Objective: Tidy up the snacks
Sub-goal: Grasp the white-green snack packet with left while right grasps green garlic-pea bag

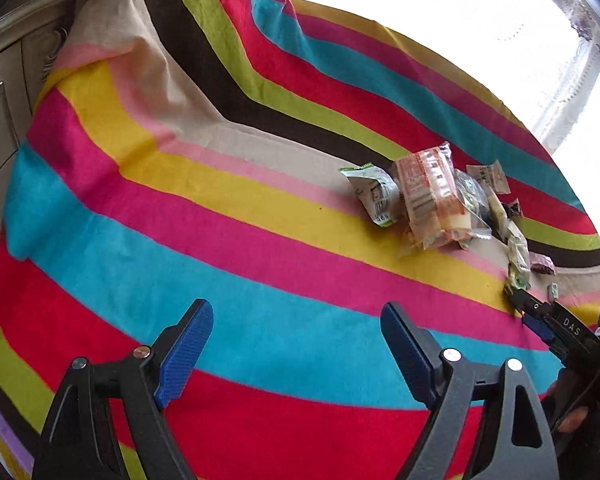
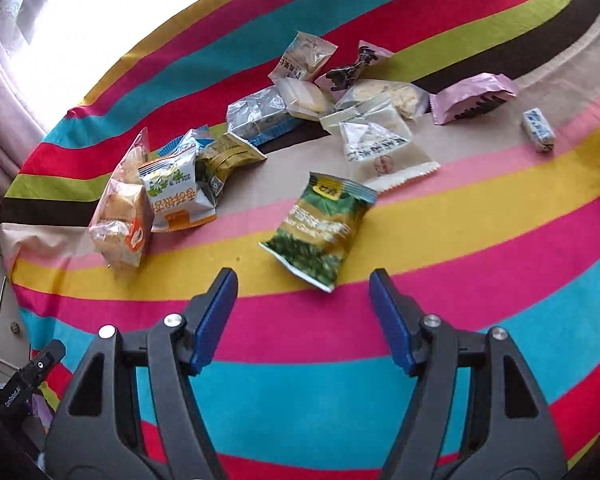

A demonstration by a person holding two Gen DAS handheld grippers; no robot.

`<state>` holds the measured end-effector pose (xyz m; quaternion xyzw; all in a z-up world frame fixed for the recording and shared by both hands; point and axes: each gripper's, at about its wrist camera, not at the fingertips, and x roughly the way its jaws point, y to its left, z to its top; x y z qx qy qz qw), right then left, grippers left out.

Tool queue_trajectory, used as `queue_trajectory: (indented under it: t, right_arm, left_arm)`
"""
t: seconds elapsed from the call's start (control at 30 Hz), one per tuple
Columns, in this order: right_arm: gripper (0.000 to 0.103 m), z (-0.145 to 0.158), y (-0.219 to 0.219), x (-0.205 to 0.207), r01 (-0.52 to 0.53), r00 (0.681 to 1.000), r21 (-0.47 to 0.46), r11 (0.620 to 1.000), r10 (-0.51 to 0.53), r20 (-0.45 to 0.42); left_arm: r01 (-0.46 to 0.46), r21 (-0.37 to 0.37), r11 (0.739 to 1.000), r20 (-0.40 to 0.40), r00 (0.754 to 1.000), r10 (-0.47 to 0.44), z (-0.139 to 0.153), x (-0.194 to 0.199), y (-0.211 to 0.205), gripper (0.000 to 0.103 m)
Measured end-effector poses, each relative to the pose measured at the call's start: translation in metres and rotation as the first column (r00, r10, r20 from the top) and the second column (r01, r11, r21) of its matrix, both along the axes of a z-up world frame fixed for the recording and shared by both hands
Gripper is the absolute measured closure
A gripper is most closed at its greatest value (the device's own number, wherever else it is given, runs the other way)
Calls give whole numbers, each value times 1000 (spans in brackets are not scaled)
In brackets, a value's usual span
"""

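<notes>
Several snack packets lie scattered on a striped cloth [image 2: 460, 216]. In the right wrist view a green bag [image 2: 320, 228] lies just beyond my right gripper [image 2: 303, 278], which is open with its pads off the bag. Farther off are a clear bread pack [image 2: 120, 216], a white-and-orange pack [image 2: 176, 192], a white pack [image 2: 380, 148], a pink pack [image 2: 472, 98] and a small blue-white candy [image 2: 538, 130]. My left gripper [image 1: 296, 312] stands open over bare cloth, well short of the snack pile [image 1: 428, 200]. The right gripper [image 1: 540, 312] shows at that view's right edge.
A cream cabinet [image 1: 0, 120] stands left of the table. A bright window [image 1: 460, 20] and a curtain [image 2: 4, 92] lie behind it. The cloth [image 1: 180, 220] in front of the left gripper carries no packets. The left gripper's body [image 2: 40, 364] shows at the lower left.
</notes>
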<state>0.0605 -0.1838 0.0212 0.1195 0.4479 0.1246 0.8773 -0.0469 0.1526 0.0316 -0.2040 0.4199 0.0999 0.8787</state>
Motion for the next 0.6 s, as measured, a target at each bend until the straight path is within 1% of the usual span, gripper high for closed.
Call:
queue_trajectory:
  t: [0.1,0.17,0.2,0.23,0.27,0.37,0.4,0.43,0.47,0.5,0.53,0.57,0.6]
  right_arm:
    - [31,-1,16,18,-14,1000,-80,997,16,22]
    - [32,-2,19,25,-17,999,-117,993,22,43]
    - [35,-3,19,26,-22,998,-141,990,31,58]
    - [44,-4,20,25,-22,997,-180,984,36,75]
    - [50,-5,20,23,-16,996,-206,978,33,80]
    - [51,-5,12,21,-18,996,-151,988,30,82]
    - [51,-4,10,20,-18,996,-137,990,29,82]
    - [51,-4,9,21,-18,996,-130,991,29,81]
    - [51,-4,9,20,-18,996,-132,991,29,81]
    - [51,-3,11,20,-19,996,-140,990,30,81]
    - [51,-3,12,21,-18,996,-145,989,30,79]
    - [51,-3,12,20,-19,996,-146,989,31,79]
    - [51,-4,13,24,-18,997,-144,989,29,78]
  left_arm:
    - [-36,-49,998,15,999,37,-5,28,4,16]
    - [-58,-71,996,22,998,60,-8,50,5,16]
    - [-66,-86,994,29,997,69,-9,60,6,16]
    - [-74,-101,992,36,996,78,-9,70,7,16]
    - [-86,-114,990,39,995,91,-10,81,7,16]
    - [-112,-153,982,46,992,120,-11,111,5,16]
    - [-115,-153,982,42,992,123,-12,122,2,16]
    - [-117,-137,984,27,992,122,-14,132,-1,16]
    - [-118,-62,991,23,993,119,-14,140,-9,15]
    - [-102,18,995,-5,995,102,-15,147,-18,15]
    - [-75,58,995,-16,997,76,-16,151,-24,14]
    - [-61,55,997,-9,998,62,-16,150,-27,15]
    - [-52,58,997,-7,999,52,-16,146,-27,21]
